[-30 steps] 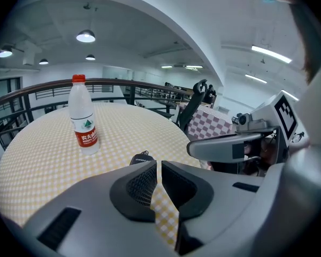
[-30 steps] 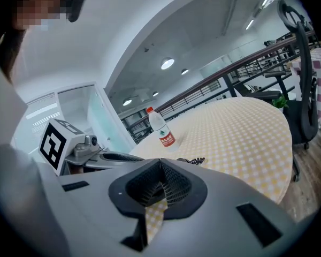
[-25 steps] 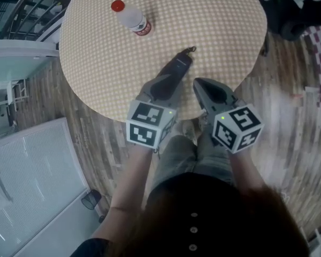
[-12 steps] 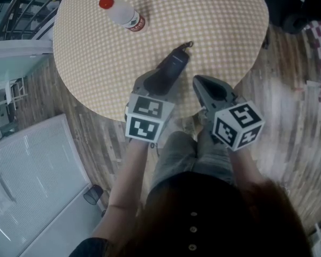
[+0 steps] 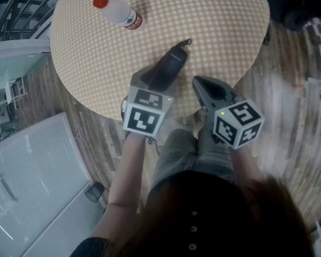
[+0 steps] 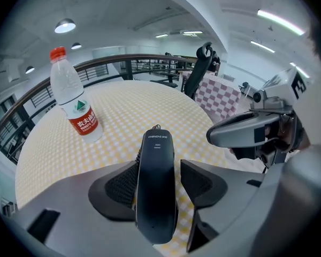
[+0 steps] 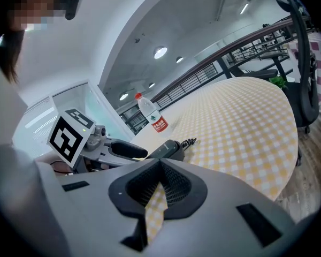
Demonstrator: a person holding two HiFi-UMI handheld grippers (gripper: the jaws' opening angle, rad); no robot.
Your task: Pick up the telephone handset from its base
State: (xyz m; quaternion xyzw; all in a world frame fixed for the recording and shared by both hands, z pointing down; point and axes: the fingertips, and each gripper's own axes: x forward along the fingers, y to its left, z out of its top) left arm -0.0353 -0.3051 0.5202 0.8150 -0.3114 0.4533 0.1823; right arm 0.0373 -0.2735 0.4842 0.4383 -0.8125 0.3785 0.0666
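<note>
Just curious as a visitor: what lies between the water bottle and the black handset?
Only bare checked tablecloth separates the water bottle from the handset; the head view shows it.

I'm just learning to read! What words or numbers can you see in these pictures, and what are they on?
"农夫山泉": white characters on the red label of the clear plastic water bottle with the red cap.
Smaller print on that label: too small to read.
"CHINO-E": near the top end of the black telephone handset.
Small print just under that brand: too tiny to read.
Black-and-white marker cubes: square patterns only, no words.
</note>
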